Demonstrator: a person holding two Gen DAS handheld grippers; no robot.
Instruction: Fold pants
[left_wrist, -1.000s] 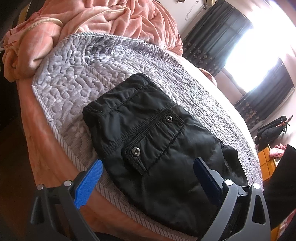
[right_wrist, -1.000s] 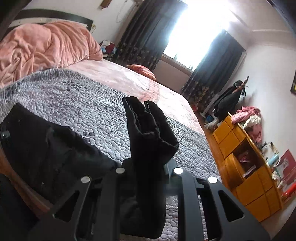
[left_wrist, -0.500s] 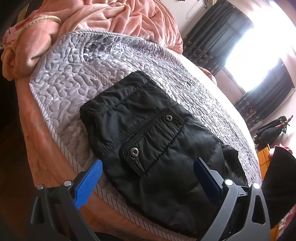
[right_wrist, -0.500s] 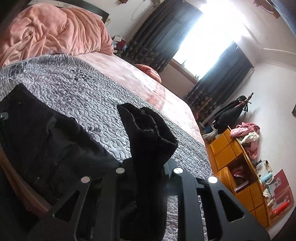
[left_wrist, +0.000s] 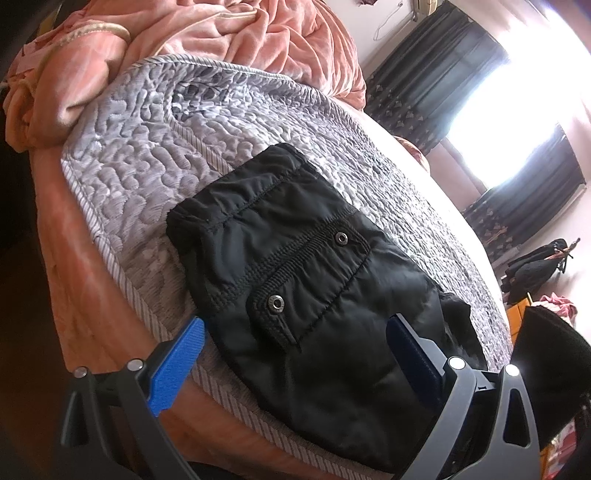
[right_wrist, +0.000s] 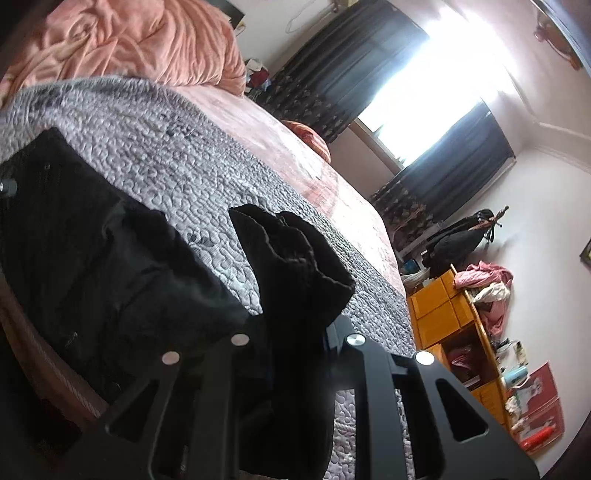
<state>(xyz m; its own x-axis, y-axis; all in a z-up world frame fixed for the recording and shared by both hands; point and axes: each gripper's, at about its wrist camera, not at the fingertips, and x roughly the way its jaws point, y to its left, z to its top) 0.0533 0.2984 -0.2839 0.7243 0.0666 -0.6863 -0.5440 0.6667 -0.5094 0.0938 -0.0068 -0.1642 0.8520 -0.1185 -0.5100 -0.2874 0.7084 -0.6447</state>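
1. Nearest to us in the left wrist view, the left gripper (left_wrist: 295, 354) stands wide open, its blue fingers (left_wrist: 177, 365) spread to either side of the black pants (left_wrist: 295, 288) and holding nothing.
2. In the right wrist view, the right gripper (right_wrist: 295, 332) is closed on a bunched end of the pants (right_wrist: 295, 266), which stands up out of the jaws above the bed; the fingers themselves are hidden by the cloth.
3. Just beyond the left gripper, we see the rest of the pants lying flat near the edge of the bed, waistband away from us, a flap pocket (left_wrist: 306, 280) with two metal snaps facing up.
4. The pants rest on a grey quilted cover (left_wrist: 147, 147) with a striped border, which reaches the edge of the mattress.
5. Further along the bed, a rumpled pink blanket (left_wrist: 207, 33) is heaped against the quilted cover's far end.
6. To the right, past the foot of the bed, we make out an orange wooden cabinet (right_wrist: 443, 314) with pink clothing piled on top.
7. Farthest off, dark curtains (right_wrist: 332, 74) flank a bright window (right_wrist: 424, 92) that washes out the back wall.
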